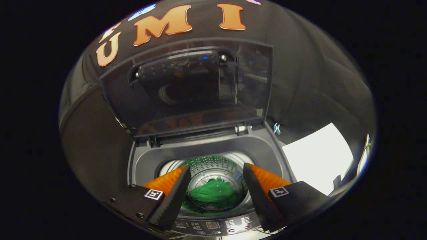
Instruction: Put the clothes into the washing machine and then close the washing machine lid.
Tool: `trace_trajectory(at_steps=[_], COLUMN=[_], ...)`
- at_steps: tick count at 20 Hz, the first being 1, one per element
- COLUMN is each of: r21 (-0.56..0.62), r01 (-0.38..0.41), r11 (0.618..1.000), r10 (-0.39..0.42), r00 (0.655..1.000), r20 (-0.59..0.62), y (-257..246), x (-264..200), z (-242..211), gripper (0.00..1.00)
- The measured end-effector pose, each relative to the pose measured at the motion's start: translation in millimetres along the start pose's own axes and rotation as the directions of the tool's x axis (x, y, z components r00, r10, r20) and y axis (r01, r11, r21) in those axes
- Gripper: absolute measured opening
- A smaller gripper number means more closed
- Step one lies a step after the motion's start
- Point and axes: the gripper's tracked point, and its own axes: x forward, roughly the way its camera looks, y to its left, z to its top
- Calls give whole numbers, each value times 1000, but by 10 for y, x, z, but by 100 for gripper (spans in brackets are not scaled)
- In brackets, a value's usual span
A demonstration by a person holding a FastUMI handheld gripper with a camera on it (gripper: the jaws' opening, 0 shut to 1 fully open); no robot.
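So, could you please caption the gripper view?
Open gripper above the washing machine, green clothes in the drum, lid up.

Black claw [217, 175] with orange, ridged, marker-tagged fingers [173, 196].

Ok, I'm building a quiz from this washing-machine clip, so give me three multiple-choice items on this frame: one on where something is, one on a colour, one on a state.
1. Where is the garment?
A. Draped over the lid
B. At the bottom of the drum
C. Clamped between the fingers

2. What colour is the garment?
A. Green
B. White
C. Red

3. How is the washing machine lid?
A. Shut flat
B. Taken off
C. Raised, standing open behind the drum

Answers:
1. B, since the cloth lies low in the tub, beyond the fingers.
2. A, as it shows bright green against the pale drum wall.
3. C, because the lid stands up from its hinge and the tub is exposed. The gripper is open and holds nothing.
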Motion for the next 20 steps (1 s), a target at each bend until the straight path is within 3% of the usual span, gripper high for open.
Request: trace_trajectory(at_steps=[5, 20], r21=[-39, -51], r01=[21, -58], r11=[999, 997], r10=[-17, 71], r00=[995, 944], r20=[101, 322], y=[-57, 307], x=[-319, -1156], z=[482, 2039], gripper=[100, 100])
